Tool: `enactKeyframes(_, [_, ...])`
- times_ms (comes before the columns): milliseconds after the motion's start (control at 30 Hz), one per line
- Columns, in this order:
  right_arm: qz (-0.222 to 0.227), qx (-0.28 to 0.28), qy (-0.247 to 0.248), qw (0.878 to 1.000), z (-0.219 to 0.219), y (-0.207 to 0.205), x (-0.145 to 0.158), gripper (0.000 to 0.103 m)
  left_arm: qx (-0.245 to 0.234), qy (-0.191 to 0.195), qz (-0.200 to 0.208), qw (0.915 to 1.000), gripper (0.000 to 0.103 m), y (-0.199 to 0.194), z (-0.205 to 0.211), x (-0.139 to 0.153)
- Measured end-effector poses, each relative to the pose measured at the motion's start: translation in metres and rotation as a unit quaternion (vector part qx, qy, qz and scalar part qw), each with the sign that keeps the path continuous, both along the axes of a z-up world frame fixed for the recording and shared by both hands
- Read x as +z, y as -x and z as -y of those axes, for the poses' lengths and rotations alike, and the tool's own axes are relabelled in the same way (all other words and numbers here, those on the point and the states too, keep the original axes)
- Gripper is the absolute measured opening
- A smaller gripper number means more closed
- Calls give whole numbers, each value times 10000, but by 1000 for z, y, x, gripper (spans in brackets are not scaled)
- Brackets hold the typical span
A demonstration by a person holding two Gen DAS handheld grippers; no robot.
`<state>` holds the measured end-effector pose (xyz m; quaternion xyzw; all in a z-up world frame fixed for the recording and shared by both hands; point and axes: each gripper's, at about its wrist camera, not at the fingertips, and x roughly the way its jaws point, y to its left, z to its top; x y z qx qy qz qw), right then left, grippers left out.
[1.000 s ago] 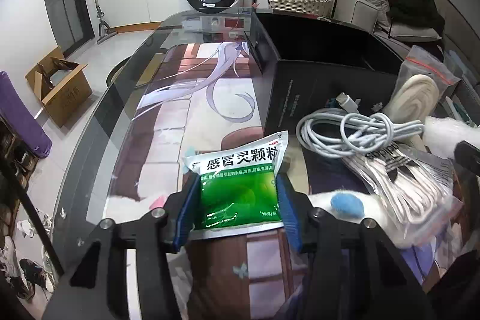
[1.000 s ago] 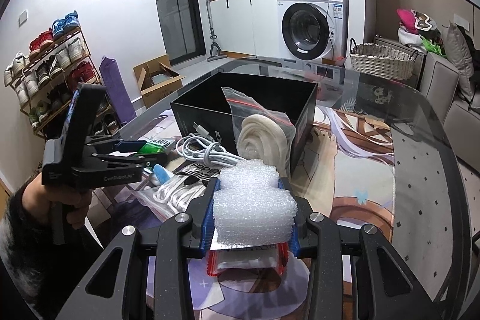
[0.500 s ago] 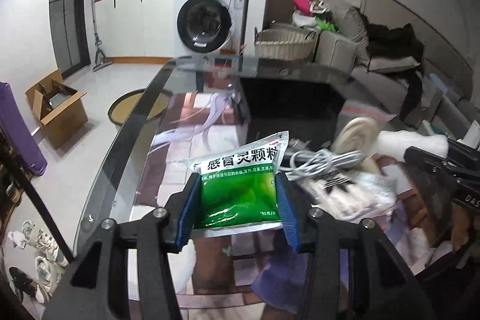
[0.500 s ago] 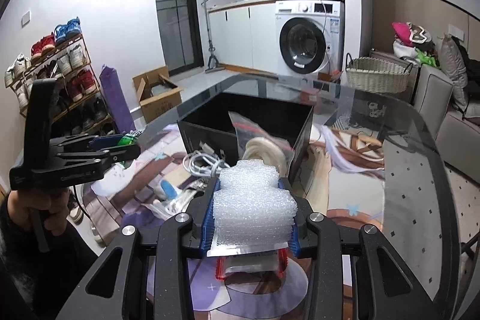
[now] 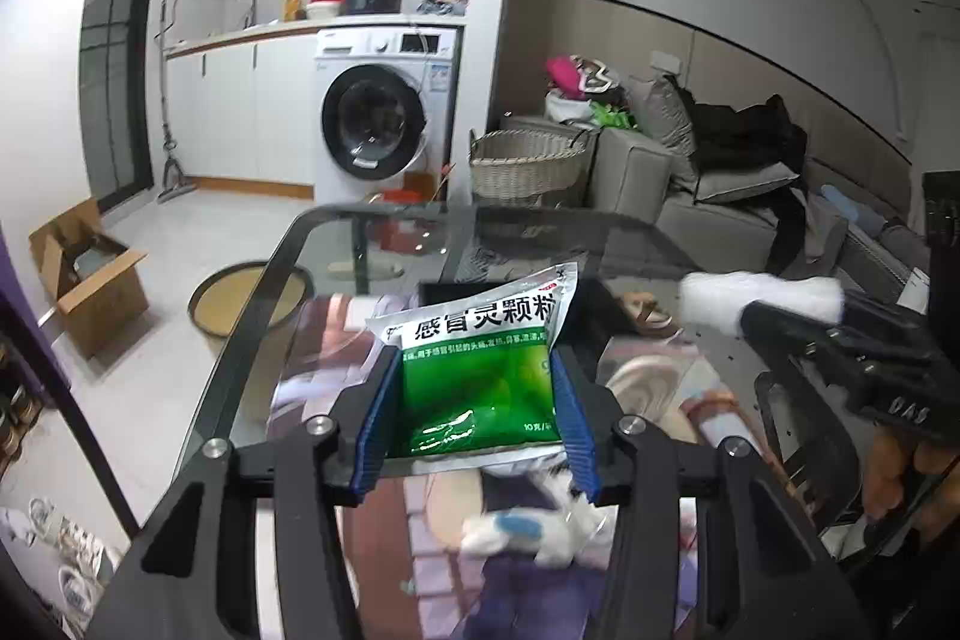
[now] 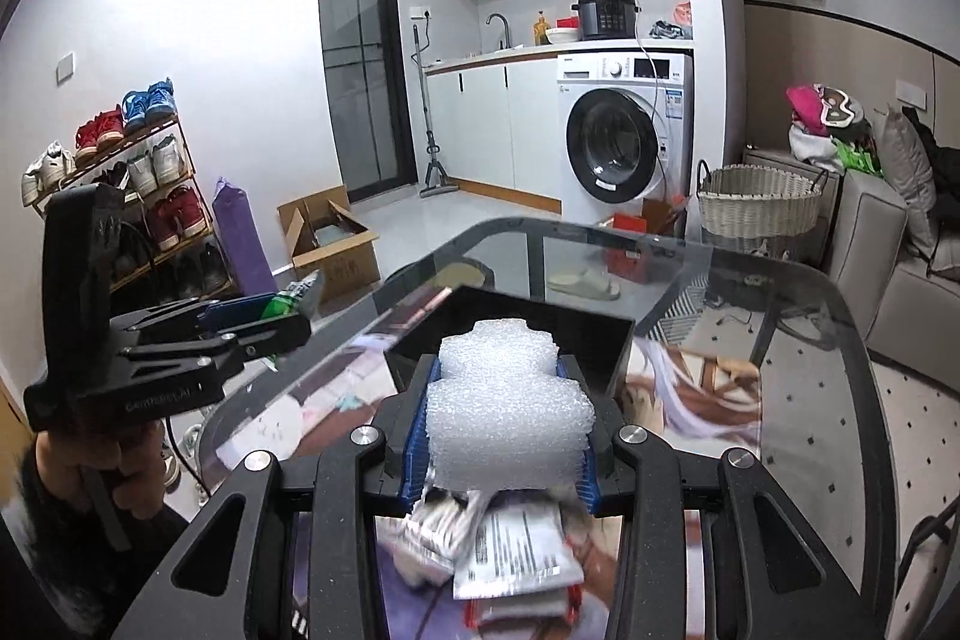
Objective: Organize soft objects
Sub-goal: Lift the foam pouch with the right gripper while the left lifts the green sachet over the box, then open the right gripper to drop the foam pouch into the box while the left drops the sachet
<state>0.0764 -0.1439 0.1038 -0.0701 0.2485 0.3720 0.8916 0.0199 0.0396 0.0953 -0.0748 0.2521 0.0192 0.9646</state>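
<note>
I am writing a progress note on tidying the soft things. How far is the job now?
Done: nothing shows inside the black box yet, though little of its inside is visible. In hand: the left gripper holds a green packet, and the right gripper holds white foam, both above the glass table. Left: both still need placing, and packets remain on the table.

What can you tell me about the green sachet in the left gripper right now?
The green sachet is a flat, glossy foil-like packet: green body, white top band with dark printed characters, silvery sealed edges. It is clamped by its side edges between the blue pads of the left gripper, lifted clear above the glass table, top corner tilted right. Nothing else touches it.
</note>
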Motion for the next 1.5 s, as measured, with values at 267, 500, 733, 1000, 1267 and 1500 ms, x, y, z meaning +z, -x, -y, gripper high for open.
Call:
enactKeyframes(267, [-98, -144, -14, 9998, -16, -41, 3, 38, -136, -65, 133, 9998, 48, -48, 9, 12])
enactKeyframes(500, [-152, -252, -14, 9996, -26, -77, -3, 38, -177, -69, 92, 9998, 48, -91, 6, 2])
enactKeyframes(733, [-321, -285, 158, 9990, -40, -111, -20, 38, -228, -61, -13, 9997, 48, -115, 7, -23])
enactKeyframes(1000, [-554, -177, 435, 9974, -59, -136, -48, 38, -280, -18, -91, 9996, 48, -127, 5, -37])
enactKeyframes(1267, [-643, -151, 664, 9956, -73, -149, -64, 38, -205, -114, -231, 9995, 48, -133, 1, -44])
enactKeyframes(1500, [-682, -199, 723, 9948, -79, -157, -71, 39, -273, -149, -325, 9990, 48, -135, 4, -49])
